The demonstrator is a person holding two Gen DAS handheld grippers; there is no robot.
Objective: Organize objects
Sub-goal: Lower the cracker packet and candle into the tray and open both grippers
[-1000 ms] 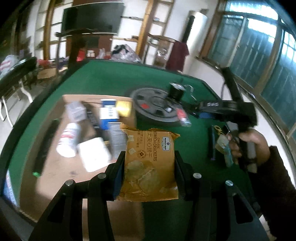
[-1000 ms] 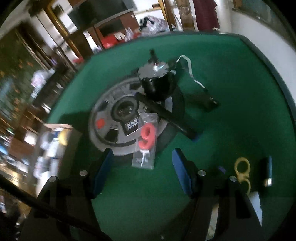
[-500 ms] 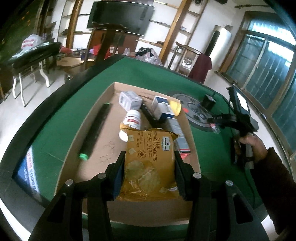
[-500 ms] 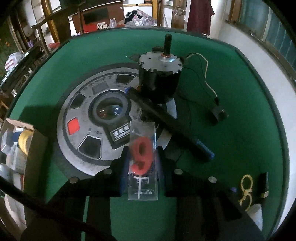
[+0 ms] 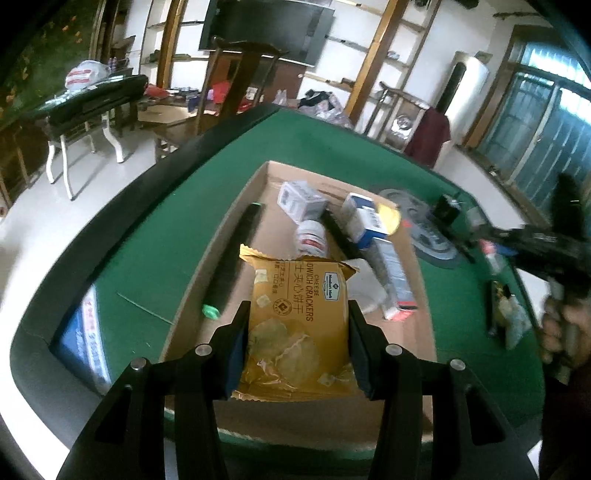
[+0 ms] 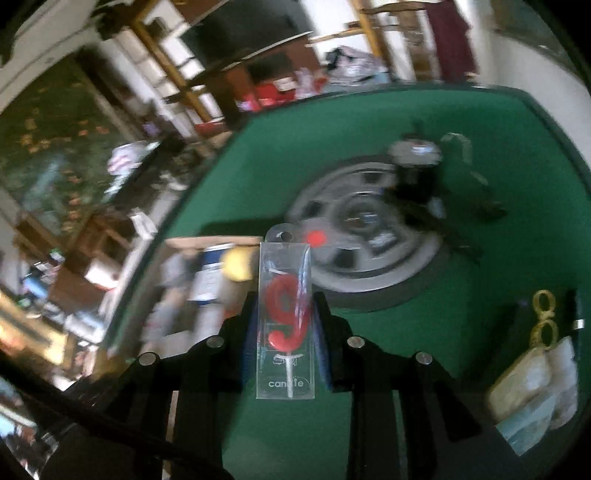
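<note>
2 grippers are loaded: the left gripper, jaws clamped on the yellow foil cracker packet, has swung over the shallow brown cardboard tray; the right gripper has lifted the clear-cased red 9 candle off the grey wheel-shaped disc, so both await placing.

White walls, wooden shelving, a dark television, barred windows.

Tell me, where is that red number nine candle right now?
In the right wrist view, the candle sits in its clear pack, clamped in the right gripper above the green table.
</note>
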